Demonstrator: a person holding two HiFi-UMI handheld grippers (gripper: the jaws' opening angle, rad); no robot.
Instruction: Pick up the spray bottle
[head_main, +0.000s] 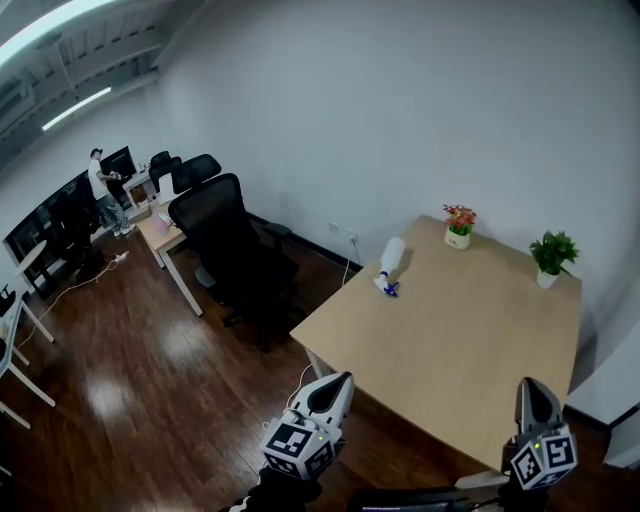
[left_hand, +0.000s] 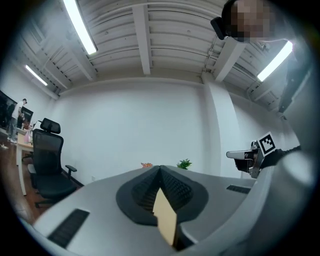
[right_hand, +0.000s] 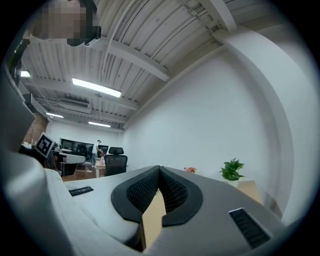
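Spray bottle (head_main: 388, 266) on table (head_main: 450, 345), well beyond left tool (head_main: 338, 382) and right tool (head_main: 528, 386).

A pale wooden table (head_main: 450, 350) stands on a dark wooden floor (head_main: 150, 390). A white spray bottle (head_main: 390, 265) lies on its side near the far edge. A pot of orange flowers (head_main: 459, 227) and a potted green plant (head_main: 552, 257) stand along that edge, well apart.

White spray bottle (head_main: 389, 266), apparently lying tilted, blue-tipped, on the table.
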